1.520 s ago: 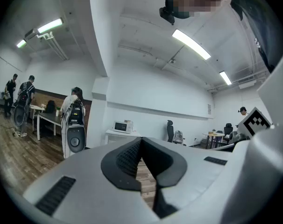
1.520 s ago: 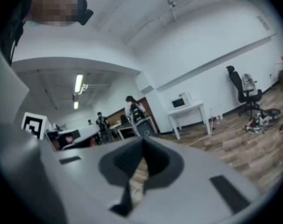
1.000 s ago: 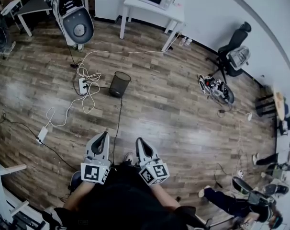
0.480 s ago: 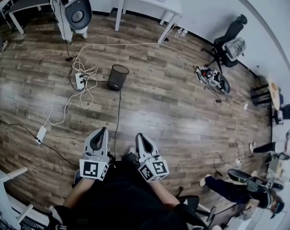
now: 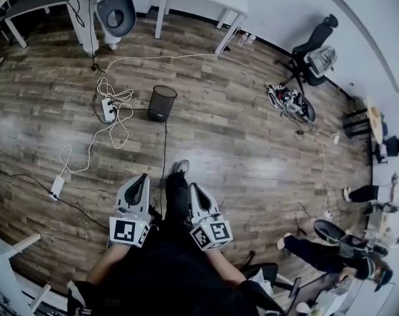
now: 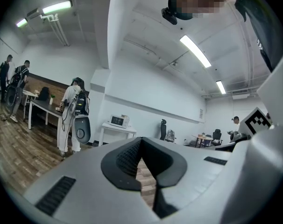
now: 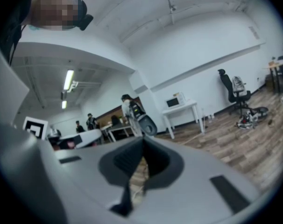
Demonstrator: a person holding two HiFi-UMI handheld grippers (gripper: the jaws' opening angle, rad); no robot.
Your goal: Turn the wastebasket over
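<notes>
The wastebasket (image 5: pixel 162 103), a black mesh bin, stands upright on the wooden floor well ahead of both grippers, with its open mouth up. My left gripper (image 5: pixel 139 184) and right gripper (image 5: pixel 194 192) are held side by side close to the body, far short of the bin. Both point forward, both are shut, and neither holds anything. In the left gripper view the left gripper (image 6: pixel 140 146) has its dark pads meeting at the tip. The right gripper (image 7: pixel 142 146) looks the same in its own view. The bin is hidden in both gripper views.
White cables and a power strip (image 5: pixel 109 110) lie just left of the bin, and a black cord (image 5: pixel 164 150) runs from it toward me. The person's leg and shoe (image 5: pixel 180 168) show between the grippers. Farther off are a white table (image 5: pixel 234 6), an office chair (image 5: pixel 313 48) and seated people (image 5: pixel 321 252).
The person has stepped forward, and a leg and shoe now show ahead between the grippers. Both grippers stay shut and side by side. The bin has not moved.
</notes>
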